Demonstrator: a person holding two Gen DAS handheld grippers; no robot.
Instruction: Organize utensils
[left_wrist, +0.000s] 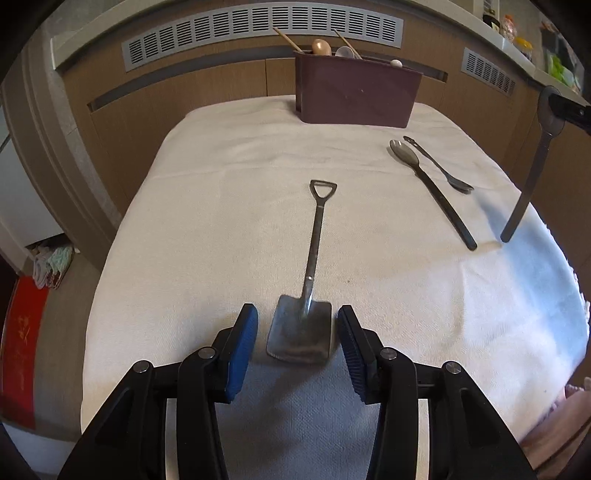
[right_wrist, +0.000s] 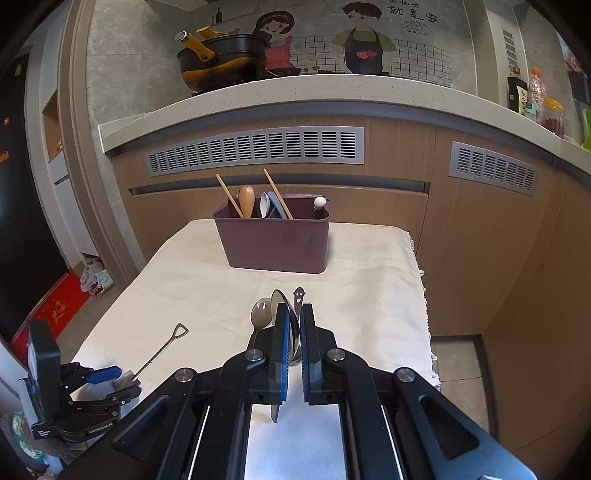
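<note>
My left tongs (left_wrist: 297, 343) sit spread apart, their blue pads flanking the blade of the shovel-shaped spoon (left_wrist: 308, 295), which lies flat on the cloth-covered worktop (left_wrist: 221, 221). My right tongs (right_wrist: 291, 336) are clamped on a dark spoon (right_wrist: 280, 306), held above the cloth. Two more spoons (left_wrist: 428, 184) lie near the maroon utensil holder (left_wrist: 356, 96).

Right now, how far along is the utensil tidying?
Partly done. The purple holder already has chopsticks and spoons standing in it. The right gripper holds a spoon in the air. The open left gripper straddles the shovel-shaped spoon. Two utensils are still on the cloth.
</note>
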